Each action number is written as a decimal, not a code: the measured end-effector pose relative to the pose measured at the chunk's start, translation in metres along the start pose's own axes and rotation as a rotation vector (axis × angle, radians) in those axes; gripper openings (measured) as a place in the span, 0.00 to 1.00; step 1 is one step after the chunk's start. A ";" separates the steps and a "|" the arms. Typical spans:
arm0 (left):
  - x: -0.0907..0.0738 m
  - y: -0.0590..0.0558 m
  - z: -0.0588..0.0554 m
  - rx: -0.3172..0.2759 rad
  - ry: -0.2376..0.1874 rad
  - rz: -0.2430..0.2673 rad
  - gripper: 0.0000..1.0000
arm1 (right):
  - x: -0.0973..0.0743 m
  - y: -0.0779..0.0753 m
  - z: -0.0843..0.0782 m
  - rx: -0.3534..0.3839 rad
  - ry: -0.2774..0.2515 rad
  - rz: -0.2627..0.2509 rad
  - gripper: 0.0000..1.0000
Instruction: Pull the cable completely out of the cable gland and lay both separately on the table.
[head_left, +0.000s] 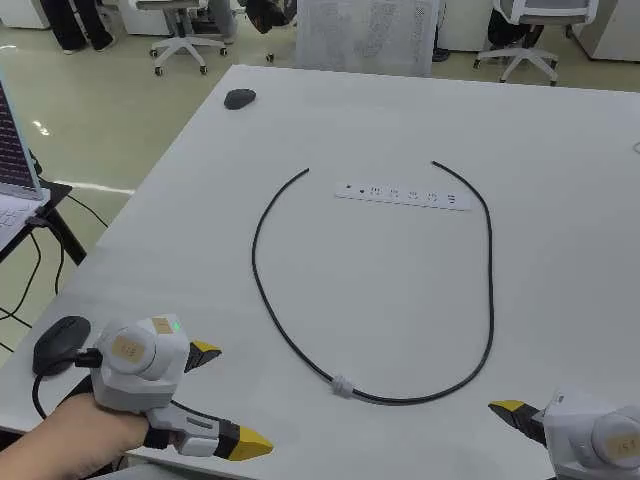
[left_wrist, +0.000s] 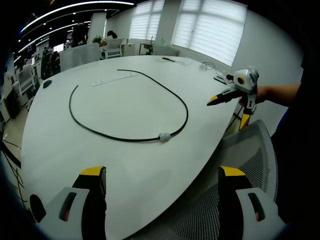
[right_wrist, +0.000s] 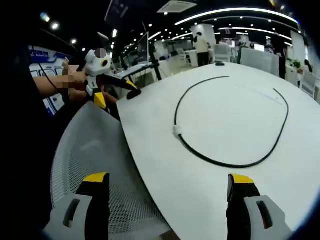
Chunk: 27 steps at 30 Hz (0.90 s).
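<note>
My left gripper (head_left: 231, 398): jaws wide apart and empty, held over the near-left corner of the white counter (head_left: 390, 290); my right gripper (right_wrist: 167, 180): jaws likewise apart and empty, at the near-right edge. Black cable (head_left: 492, 290): lies on the counter in an open U-shaped loop, clear of both grippers, threaded through the small pale cable gland (head_left: 342, 385) at the loop's near bend. White power strip (head_left: 403, 196): between the cable's two far ends; dark mouse (head_left: 239, 98): far-left edge.
</note>
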<state>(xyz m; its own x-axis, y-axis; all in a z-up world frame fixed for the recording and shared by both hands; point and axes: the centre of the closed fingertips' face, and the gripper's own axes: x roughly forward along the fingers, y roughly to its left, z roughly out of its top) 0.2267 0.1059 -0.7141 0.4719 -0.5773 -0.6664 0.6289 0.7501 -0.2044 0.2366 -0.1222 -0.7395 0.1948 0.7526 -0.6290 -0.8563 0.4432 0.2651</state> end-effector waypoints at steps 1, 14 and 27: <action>0.000 0.000 0.002 0.003 -0.009 -0.004 0.99 | 0.000 0.000 0.000 -0.006 0.001 -0.001 0.99; 0.000 -0.004 0.000 0.012 0.002 -0.033 0.99 | 0.004 0.000 -0.008 -0.002 0.022 0.001 0.99; 0.001 0.006 0.000 0.014 0.003 -0.028 0.97 | 0.002 0.002 -0.010 -0.005 0.038 -0.006 0.98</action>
<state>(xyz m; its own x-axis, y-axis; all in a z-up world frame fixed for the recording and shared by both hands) 0.2314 0.1098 -0.7160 0.4521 -0.5972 -0.6626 0.6505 0.7289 -0.2132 0.2303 -0.1245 -0.7481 0.1812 0.7310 -0.6579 -0.8575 0.4450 0.2582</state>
